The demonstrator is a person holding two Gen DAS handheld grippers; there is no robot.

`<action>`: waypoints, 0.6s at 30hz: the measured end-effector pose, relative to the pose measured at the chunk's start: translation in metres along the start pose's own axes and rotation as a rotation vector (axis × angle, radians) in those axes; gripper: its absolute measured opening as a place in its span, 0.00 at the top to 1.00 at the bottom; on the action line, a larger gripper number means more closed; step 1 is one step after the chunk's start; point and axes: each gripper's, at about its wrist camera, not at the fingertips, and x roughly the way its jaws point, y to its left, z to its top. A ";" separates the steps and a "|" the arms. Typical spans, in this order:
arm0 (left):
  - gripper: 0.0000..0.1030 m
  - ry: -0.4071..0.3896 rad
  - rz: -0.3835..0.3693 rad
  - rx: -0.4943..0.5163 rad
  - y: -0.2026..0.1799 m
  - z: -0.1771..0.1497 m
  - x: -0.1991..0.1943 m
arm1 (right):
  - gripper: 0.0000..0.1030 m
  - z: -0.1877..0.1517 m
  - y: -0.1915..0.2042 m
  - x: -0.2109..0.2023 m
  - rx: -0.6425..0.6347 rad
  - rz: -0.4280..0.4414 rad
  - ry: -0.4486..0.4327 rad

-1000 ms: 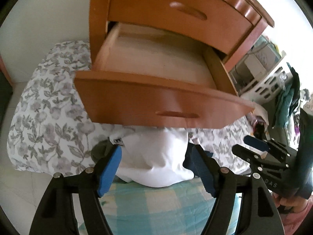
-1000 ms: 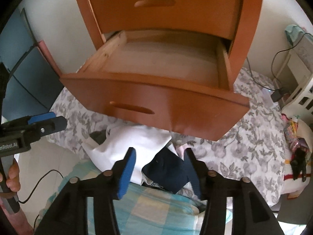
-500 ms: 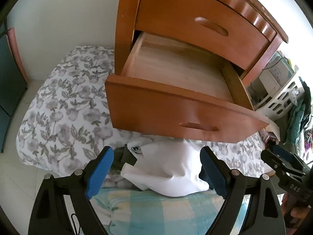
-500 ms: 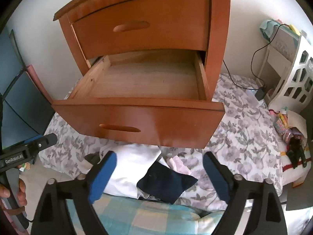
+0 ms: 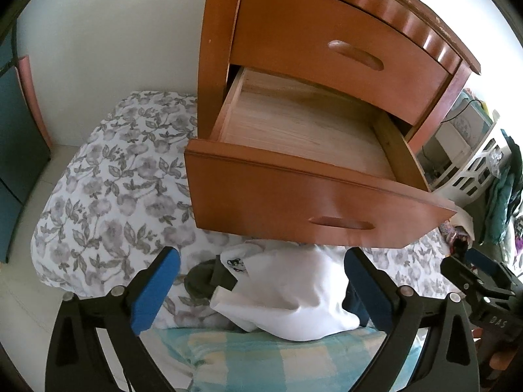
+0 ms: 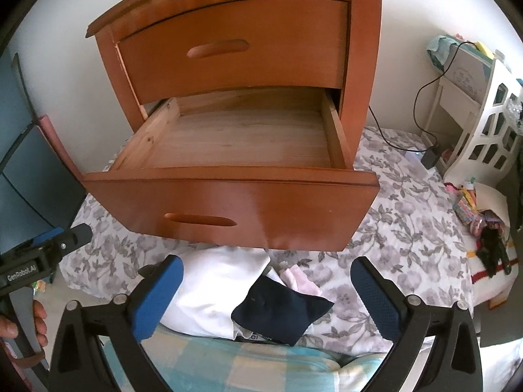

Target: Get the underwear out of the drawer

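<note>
Now smooth curved wooden drawer [image 6: 228,150] bare inside, soft crumpled underwear [image 6: 278,310] below, both tools [image 5: 261,294] [image 6: 266,297] just spread apart

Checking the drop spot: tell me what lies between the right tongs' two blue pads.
In the right wrist view, the navy underwear lies between the open right tongs' pads, apart from both, beside white underwear.

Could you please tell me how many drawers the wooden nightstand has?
2: the upper drawer is closed, and the lower drawer is pulled out with nothing visible inside.
</note>
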 end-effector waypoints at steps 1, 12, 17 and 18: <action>0.02 -0.003 0.003 0.005 0.001 0.001 0.002 | 0.00 0.001 0.001 0.001 0.003 -0.008 0.000; 0.02 -0.020 -0.026 0.059 0.023 0.018 0.036 | 0.00 0.010 0.016 0.024 0.042 -0.107 0.038; 0.02 0.012 -0.020 0.092 0.033 0.020 0.051 | 0.00 0.011 0.024 0.032 0.066 -0.131 0.052; 0.02 0.016 -0.020 0.099 0.034 0.020 0.052 | 0.00 0.012 0.025 0.033 0.068 -0.135 0.053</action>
